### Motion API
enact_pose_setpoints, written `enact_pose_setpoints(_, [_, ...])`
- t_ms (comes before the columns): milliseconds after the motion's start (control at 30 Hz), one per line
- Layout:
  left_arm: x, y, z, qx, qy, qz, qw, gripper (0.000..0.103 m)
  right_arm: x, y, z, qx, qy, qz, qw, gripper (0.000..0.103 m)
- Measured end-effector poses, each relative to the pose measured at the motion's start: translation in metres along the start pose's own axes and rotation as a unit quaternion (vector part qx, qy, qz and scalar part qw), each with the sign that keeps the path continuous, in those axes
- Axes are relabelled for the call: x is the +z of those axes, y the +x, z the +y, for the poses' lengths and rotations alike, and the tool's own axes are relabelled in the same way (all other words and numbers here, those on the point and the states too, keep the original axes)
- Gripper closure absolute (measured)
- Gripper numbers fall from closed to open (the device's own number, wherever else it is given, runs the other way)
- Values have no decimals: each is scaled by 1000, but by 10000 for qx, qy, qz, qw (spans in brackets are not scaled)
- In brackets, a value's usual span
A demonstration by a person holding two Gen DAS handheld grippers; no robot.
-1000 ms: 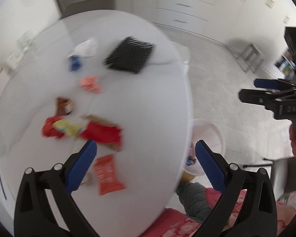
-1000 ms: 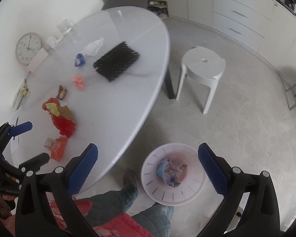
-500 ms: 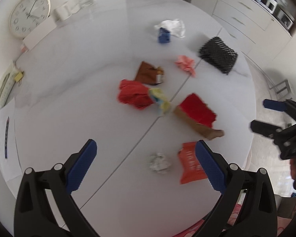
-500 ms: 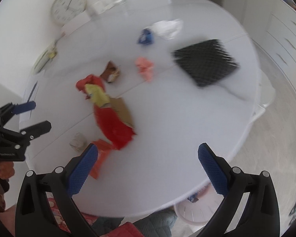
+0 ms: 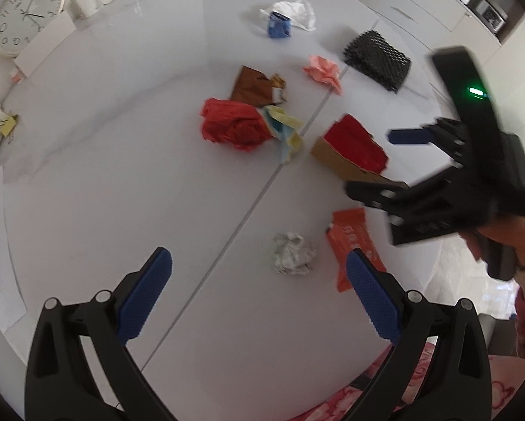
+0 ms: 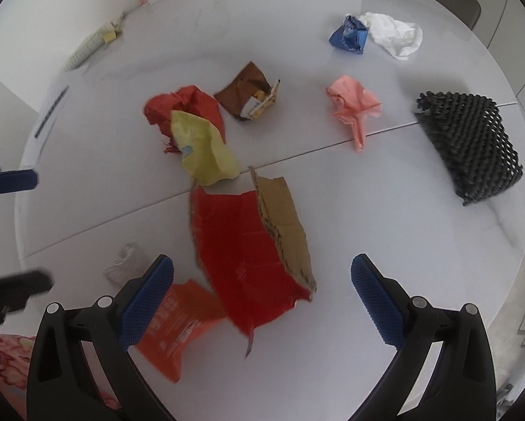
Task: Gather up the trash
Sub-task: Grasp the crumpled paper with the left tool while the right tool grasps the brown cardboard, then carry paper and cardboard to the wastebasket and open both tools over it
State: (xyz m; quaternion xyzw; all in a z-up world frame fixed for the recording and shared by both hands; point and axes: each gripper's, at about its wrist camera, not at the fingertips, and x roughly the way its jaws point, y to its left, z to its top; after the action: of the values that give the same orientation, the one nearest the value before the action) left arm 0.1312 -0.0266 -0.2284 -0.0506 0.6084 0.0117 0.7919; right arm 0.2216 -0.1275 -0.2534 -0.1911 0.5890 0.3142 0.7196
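Here both claws gape empty: right claw (image 6: 262, 287) over red cardboard (image 6: 248, 245), left claw (image 5: 258, 287) near paper ball (image 5: 293, 253)

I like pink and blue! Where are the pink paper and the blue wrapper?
pink paper (image 6: 353, 101), right wrist view, on its crumpled middle.
blue wrapper (image 6: 348, 35), right wrist view, on its creased front.

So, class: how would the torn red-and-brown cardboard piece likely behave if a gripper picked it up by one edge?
The torn red-and-brown cardboard piece looks thin and flat, so probably light. Its creases suggest it may bend rather than stay rigid.
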Motion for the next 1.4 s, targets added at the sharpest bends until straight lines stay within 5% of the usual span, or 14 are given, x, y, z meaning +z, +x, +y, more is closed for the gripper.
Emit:
enact_pose_setpoints(100, [-3,0,-12,-171,117,2,9998,8,0,8,-2,-15,-59,130,9999,15])
enact_pose_setpoints(300, [-6,3,-38,-365,442,-54,9983,8,-7,6,-7,64,-20,164,9998,56])
enact_pose_setpoints(367, [-6,8,-40,-372,457,-56,9982,8,-10,1,-14,191,155,110,9996,60])
enact_pose_setpoints(500, [-9,23,-31,-394,299,6,9988,8,-16,-12,-28,274,391,1,9989,61])
enact_pose_setpoints(900, [-11,59,-9,-510,-238,126,9983,33,-48,-56,-66,380,1110,-275,9927,61])
enact_pose_setpoints(1167, [-7,72,-21,-412,-52,190,9990,69,-58,-60,-64,266,1287,-314,9908,60])
enact_pose_setpoints(1400, [-4,53,-17,-292,-123,16,9995,73,-71,-80,-72,237,1372,-445,9893,60])
